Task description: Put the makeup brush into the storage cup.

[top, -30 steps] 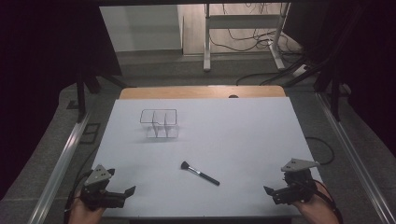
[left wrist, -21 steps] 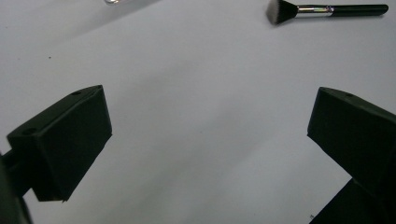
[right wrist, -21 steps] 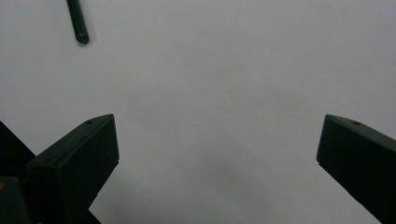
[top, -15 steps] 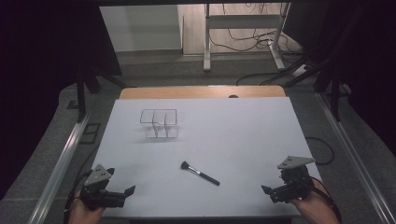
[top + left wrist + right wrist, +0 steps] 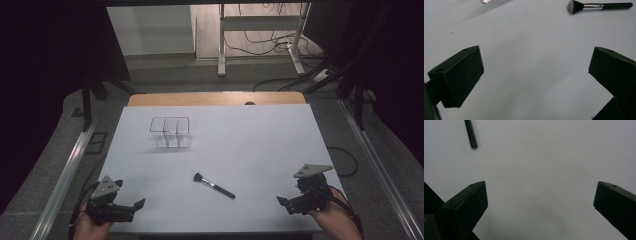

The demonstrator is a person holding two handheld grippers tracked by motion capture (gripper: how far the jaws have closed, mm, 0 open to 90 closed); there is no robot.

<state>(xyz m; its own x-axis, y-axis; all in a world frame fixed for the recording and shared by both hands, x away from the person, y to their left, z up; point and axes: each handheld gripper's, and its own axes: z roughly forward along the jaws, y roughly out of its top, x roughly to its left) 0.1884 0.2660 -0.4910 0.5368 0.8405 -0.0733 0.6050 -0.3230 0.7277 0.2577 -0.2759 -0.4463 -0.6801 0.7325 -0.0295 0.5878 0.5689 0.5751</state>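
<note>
A black-handled makeup brush (image 5: 214,184) lies flat on the white table (image 5: 260,145), near its front middle, bristles pointing far-left. A clear divided organizer (image 5: 171,132) stands further back to the left. My left gripper (image 5: 131,196) rests at the front left corner, open and holding nothing. My right gripper (image 5: 287,197) sits at the front right, also open and holding nothing. In the left gripper view the jaws (image 5: 536,60) stand wide apart, with the brush (image 5: 599,5) far ahead. The right gripper view has its jaws (image 5: 541,192) spread and the brush handle's end (image 5: 471,135) at upper left.
A wooden strip (image 5: 215,98) borders the table's far edge. Metal rails (image 5: 70,165) run along both sides of the table. A desk frame and cables (image 5: 260,45) stand on the floor beyond. Bare white surface lies between the grippers and the brush.
My right gripper has shifted slightly left along the front edge. The left gripper, the brush and the organizer have stayed put.
</note>
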